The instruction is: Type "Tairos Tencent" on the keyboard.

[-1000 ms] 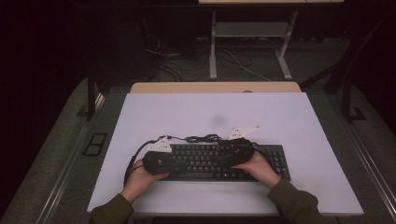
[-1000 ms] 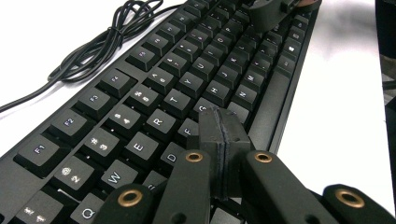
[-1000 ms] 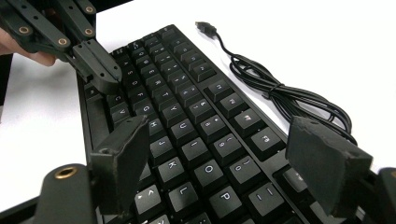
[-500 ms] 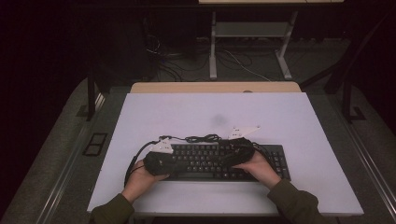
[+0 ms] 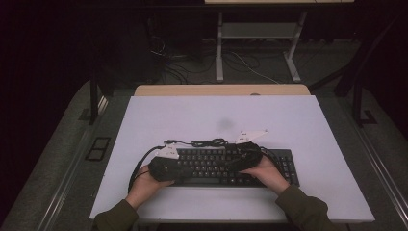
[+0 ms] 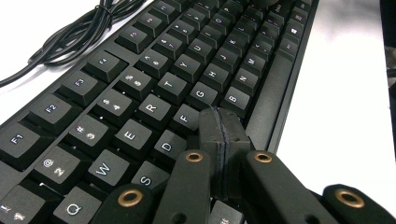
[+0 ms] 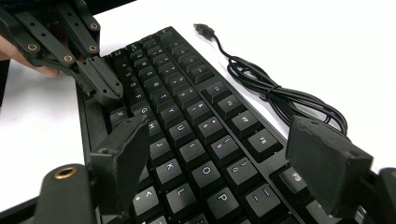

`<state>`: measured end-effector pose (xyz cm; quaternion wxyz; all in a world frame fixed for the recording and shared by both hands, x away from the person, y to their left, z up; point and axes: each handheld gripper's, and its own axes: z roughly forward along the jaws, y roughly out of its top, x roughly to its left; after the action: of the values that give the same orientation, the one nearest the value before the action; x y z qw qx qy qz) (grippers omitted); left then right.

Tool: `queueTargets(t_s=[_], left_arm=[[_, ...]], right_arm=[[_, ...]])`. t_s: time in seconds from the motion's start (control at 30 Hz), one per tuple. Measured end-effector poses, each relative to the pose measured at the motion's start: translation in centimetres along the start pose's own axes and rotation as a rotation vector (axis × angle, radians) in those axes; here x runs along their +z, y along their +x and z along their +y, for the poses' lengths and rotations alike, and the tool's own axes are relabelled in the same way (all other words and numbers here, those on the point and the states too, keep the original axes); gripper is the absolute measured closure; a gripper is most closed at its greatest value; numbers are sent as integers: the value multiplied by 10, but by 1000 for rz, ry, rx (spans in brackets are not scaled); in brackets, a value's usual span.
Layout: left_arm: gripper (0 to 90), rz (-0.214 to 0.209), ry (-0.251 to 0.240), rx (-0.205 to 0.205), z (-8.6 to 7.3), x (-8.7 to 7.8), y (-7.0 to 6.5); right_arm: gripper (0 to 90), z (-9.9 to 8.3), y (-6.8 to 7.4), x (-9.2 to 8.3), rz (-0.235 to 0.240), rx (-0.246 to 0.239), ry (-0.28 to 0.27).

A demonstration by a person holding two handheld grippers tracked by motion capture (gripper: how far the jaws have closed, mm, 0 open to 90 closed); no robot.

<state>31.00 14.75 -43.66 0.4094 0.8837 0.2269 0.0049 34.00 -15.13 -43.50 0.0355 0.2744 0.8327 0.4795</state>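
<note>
The black keyboard [image 5: 226,166] lies flat near the front edge of the white surface [image 5: 298,120], with its long side going left to right. Its black cable [image 5: 204,143] sits in a loose bundle on the surface just behind the keys, and the plug at the cable's end lies free, not plugged into anything.

The left tool [image 6: 225,133] has its two jaws pressed tight together with nothing between them. Its tip is down on the letter keys, by the F, G and V keys. It looks like it is poking a key, the way a finger would.

The right tool [image 7: 219,154] has its jaws spread wide with nothing in them. It hovers over the right half of the keys, near the J, K, L and O keys.

I think the key pressing is under way with the left tool, and the right tool has yet to press. How many keys are left, I cannot tell.
</note>
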Motion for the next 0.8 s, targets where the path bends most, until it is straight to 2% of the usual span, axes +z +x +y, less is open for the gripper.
queueTargets(t_s=[0.23, 0.33, 0.8], left_arm=[[893, 4, 0, 5, 1, -1, -1], [893, 1, -14, 0, 1, -1, -2], [893, 23, -30, 1, 4, -7, 1]], right_arm=[[213, 0, 0, 0, -3, -1, -4], [213, 1, 0, -1, -2, 1, -6], [213, 1, 0, 0, -5, 0, -5]])
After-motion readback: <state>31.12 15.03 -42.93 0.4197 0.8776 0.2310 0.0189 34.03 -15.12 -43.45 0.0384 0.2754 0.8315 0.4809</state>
